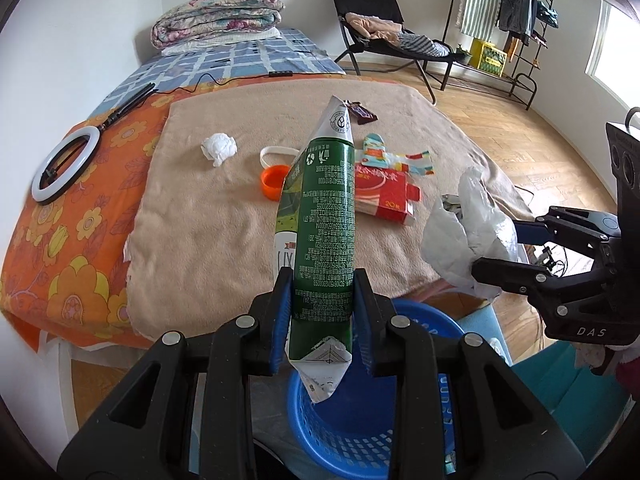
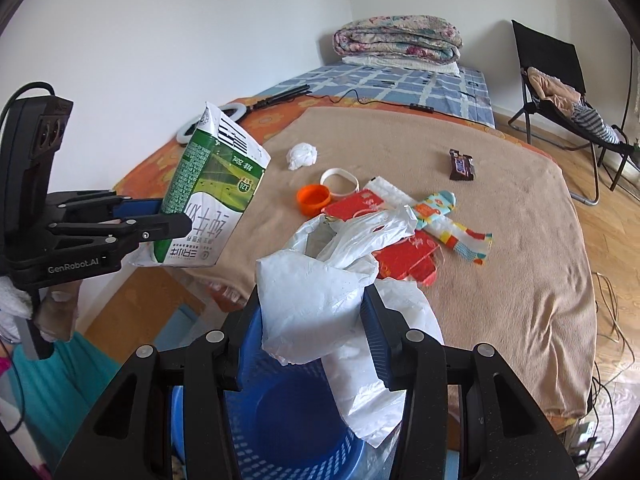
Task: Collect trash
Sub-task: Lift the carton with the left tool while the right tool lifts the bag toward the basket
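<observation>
My left gripper [image 1: 322,296] is shut on a flattened green and white milk carton [image 1: 324,208], held upright over a blue mesh basket [image 1: 360,432]. To its right, my right gripper [image 1: 498,250] is shut on a crumpled white plastic bag [image 1: 468,236]. In the right wrist view the bag [image 2: 316,300] hangs between the right gripper's [image 2: 312,320] pads above the basket [image 2: 288,420], with the left gripper [image 2: 168,216] and carton [image 2: 212,196] at the left. A tissue ball [image 1: 219,148], orange cap [image 1: 274,182], red box [image 1: 384,196], colourful wrapper [image 1: 400,158] and brown candy wrapper [image 1: 362,114] lie on the tan blanket [image 1: 208,240].
The blanket covers a bed with an orange floral sheet [image 1: 72,240]. A ring light [image 1: 64,164] lies at the left, folded quilts [image 1: 216,16] at the far end. A black chair [image 1: 380,28] and a clothes rack [image 1: 500,20] stand on the wood floor to the right.
</observation>
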Available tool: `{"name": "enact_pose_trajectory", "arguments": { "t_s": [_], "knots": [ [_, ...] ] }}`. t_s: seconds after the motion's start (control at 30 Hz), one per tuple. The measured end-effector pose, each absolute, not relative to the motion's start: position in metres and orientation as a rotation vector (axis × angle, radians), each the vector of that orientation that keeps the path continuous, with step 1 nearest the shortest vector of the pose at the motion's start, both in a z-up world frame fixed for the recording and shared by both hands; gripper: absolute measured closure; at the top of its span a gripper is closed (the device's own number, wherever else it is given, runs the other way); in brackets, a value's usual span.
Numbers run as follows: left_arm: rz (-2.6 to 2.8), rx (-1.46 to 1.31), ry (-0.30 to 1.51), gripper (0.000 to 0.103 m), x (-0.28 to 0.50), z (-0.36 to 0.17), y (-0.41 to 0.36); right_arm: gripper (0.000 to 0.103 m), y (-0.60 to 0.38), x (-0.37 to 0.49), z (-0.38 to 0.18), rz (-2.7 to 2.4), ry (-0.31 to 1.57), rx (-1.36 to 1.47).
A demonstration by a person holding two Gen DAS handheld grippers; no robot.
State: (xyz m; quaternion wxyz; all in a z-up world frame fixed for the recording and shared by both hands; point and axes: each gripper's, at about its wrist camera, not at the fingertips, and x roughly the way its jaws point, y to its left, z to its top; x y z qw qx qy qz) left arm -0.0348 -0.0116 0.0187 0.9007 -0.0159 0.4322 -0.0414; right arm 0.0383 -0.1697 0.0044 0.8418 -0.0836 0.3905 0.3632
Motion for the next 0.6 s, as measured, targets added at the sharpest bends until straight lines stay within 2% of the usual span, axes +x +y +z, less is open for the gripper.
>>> {"name": "enact_pose_trajectory", "arguments": {
  "t_s": [0.6],
  "knots": [
    [-0.148, 0.004, 1.050, 0.074, -0.085, -0.052, -0.053, 0.059, -0.180, -0.030, -0.062, 0.823, 0.973, -0.217]
  ]
}}
